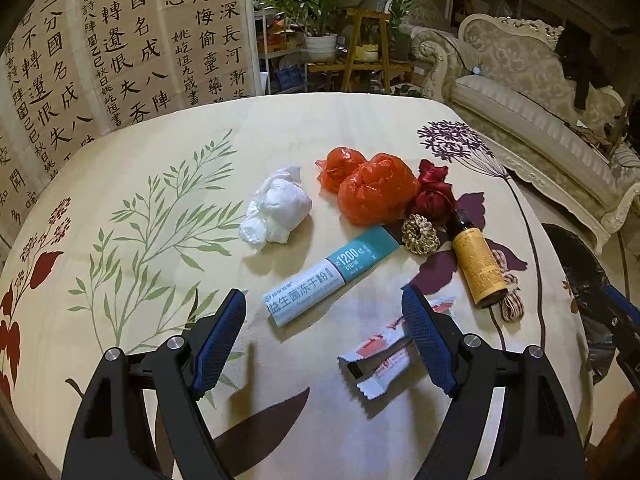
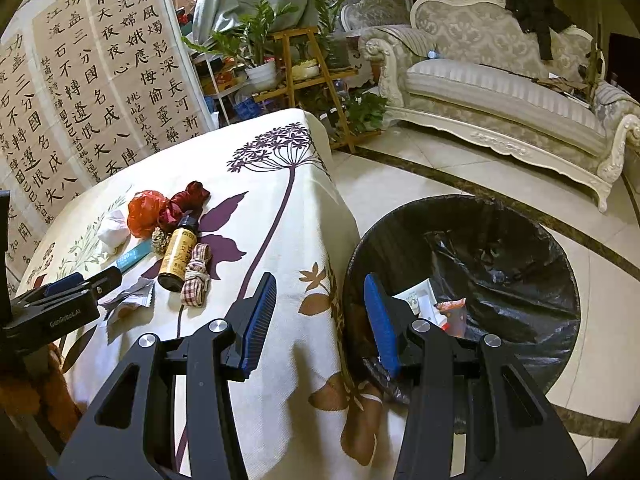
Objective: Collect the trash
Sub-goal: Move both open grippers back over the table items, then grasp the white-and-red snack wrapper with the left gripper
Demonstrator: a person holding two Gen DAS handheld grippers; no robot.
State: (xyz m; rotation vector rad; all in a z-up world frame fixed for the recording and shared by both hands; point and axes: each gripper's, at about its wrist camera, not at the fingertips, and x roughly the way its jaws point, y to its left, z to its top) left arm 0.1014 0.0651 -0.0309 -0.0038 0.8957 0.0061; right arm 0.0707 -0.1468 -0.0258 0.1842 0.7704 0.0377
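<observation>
My left gripper point(image 1: 324, 308) is open and empty above the table, with a torn white-and-red wrapper point(image 1: 378, 362) between its fingers and a teal-and-white box point(image 1: 330, 276) just beyond. Farther off lie a white plastic wad point(image 1: 278, 212), orange bags point(image 1: 372, 188), a dark red ribbon wad point(image 1: 434, 194), a straw coil point(image 1: 420, 234), an amber bottle point(image 1: 478, 268) and a checked cloth strip point(image 1: 512, 298). My right gripper point(image 2: 320, 286) is open and empty at the table's edge, beside a bin with a black liner point(image 2: 500, 248) holding some wrappers point(image 2: 440, 304). The left gripper point(image 2: 60, 300) shows at left.
The table wears a floral cloth point(image 1: 160, 208) whose edge hangs down beside the bin point(image 2: 316, 360). Calligraphy sheets point(image 1: 100, 52) stand behind the table. Potted plants on wooden shelves point(image 2: 304, 64) and an ornate sofa point(image 2: 500, 92) stand beyond on a tiled floor.
</observation>
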